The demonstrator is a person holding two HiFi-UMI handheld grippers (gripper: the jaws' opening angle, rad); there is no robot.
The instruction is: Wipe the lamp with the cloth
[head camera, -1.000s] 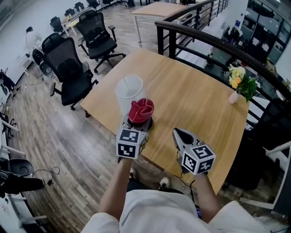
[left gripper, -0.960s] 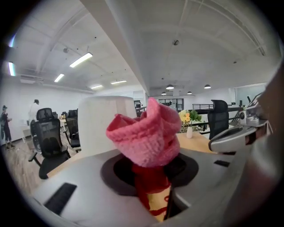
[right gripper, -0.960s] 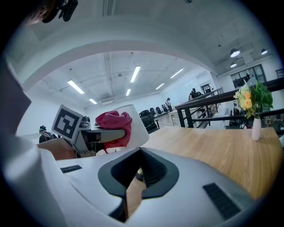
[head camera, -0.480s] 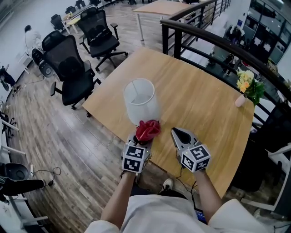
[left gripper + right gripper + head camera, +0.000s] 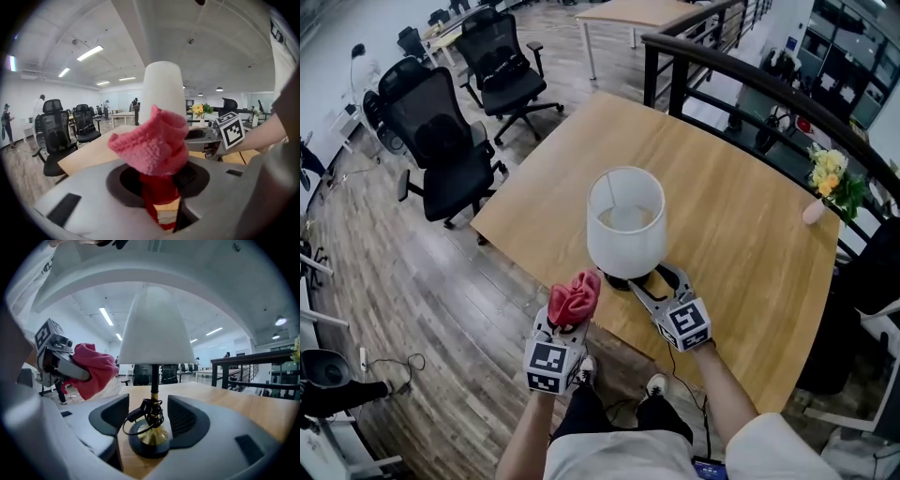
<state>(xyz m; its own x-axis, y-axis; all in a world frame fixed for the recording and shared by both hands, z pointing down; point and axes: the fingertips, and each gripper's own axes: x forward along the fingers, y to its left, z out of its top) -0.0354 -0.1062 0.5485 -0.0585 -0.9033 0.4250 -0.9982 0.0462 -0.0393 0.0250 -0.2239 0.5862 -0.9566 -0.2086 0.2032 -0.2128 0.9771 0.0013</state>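
A lamp with a white shade point(image 5: 625, 223) stands on the wooden table point(image 5: 741, 225) near its front edge. My right gripper point(image 5: 654, 279) is open; its jaws have just been opening and stand either side of the lamp's black base point(image 5: 150, 440), where a coiled cord point(image 5: 146, 416) wraps the stem. The left pad point(image 5: 112, 416) stays clear of the base. To the lamp's left, my left gripper point(image 5: 567, 319) is shut on a bunched red cloth point(image 5: 574, 298), held off the table's edge. From the left gripper view the cloth point(image 5: 154, 145) covers the lower part of the shade point(image 5: 161, 89).
Black office chairs point(image 5: 441, 141) stand on the wood floor to the left. A black railing point(image 5: 750, 84) runs behind the table. A small vase of yellow flowers point(image 5: 827, 183) sits at the table's far right edge. The person's arm point(image 5: 262, 136) reaches in at the right.
Both grippers have come down and nearer the table. The right jaws went from shut to wide open around the lamp's base. The cloth moved from in front of the shade to its lower left.
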